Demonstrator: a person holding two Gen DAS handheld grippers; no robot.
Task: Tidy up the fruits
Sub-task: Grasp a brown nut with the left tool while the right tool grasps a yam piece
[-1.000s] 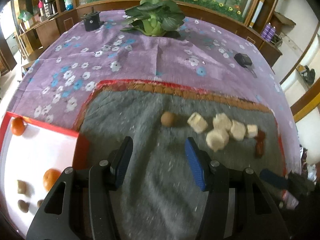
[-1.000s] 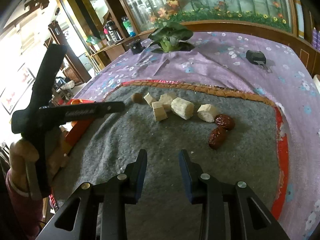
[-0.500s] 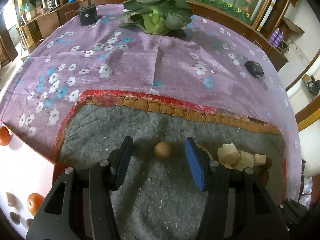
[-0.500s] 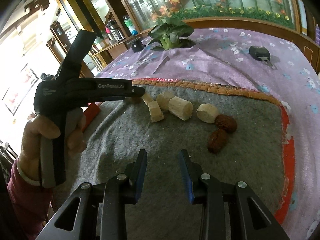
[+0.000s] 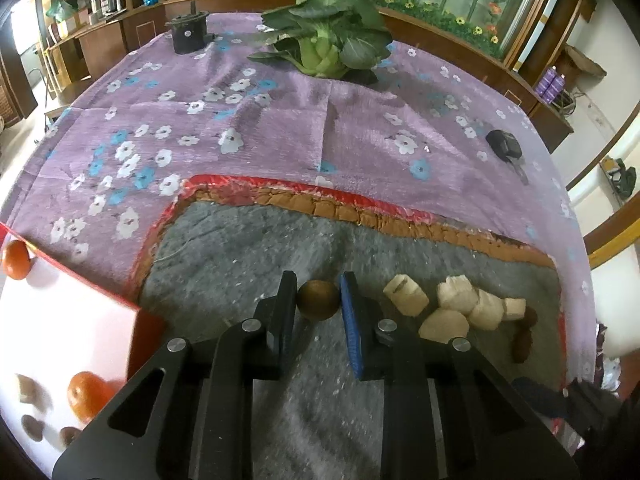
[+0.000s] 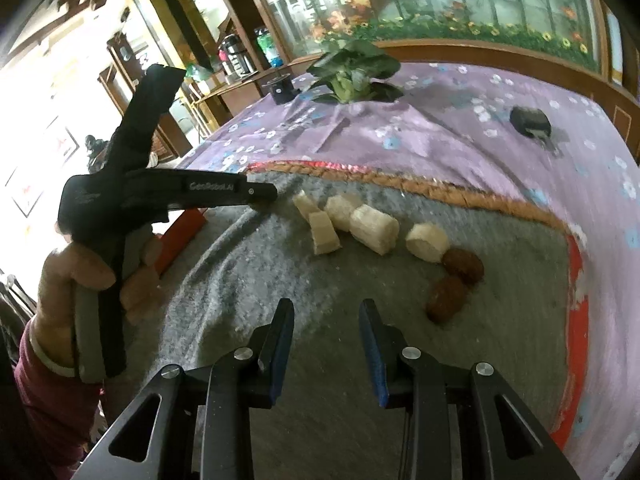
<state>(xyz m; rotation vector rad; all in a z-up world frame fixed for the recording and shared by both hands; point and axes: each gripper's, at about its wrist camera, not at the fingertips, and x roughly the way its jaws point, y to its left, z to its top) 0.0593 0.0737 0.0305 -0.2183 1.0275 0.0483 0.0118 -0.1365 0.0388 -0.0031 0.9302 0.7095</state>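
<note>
Fruit lies on the gray mat (image 5: pixel 248 264) on my worktop (image 5: pixel 240 120). Beside the mat is a white tray (image 5: pixel 60 328) with two oranges (image 5: pixel 86 396) and some small bits in it. On the mat sit pale chunks (image 6: pixel 374 229) in a row, then two dark red dates (image 6: pixel 462 266) close together. Smallest is the round brown fruit (image 5: pixel 318 300). My left hand-held gripper (image 5: pixel 318 300) has closed in on its sides, one finger on each side, and looks to be holding it. I think it is light and hard but rolls easily, so I hold it across the middle, not too tight. My right hand-held gripper (image 6: pixel 326 344) is wide and holds nothing, near the dates.
</note>
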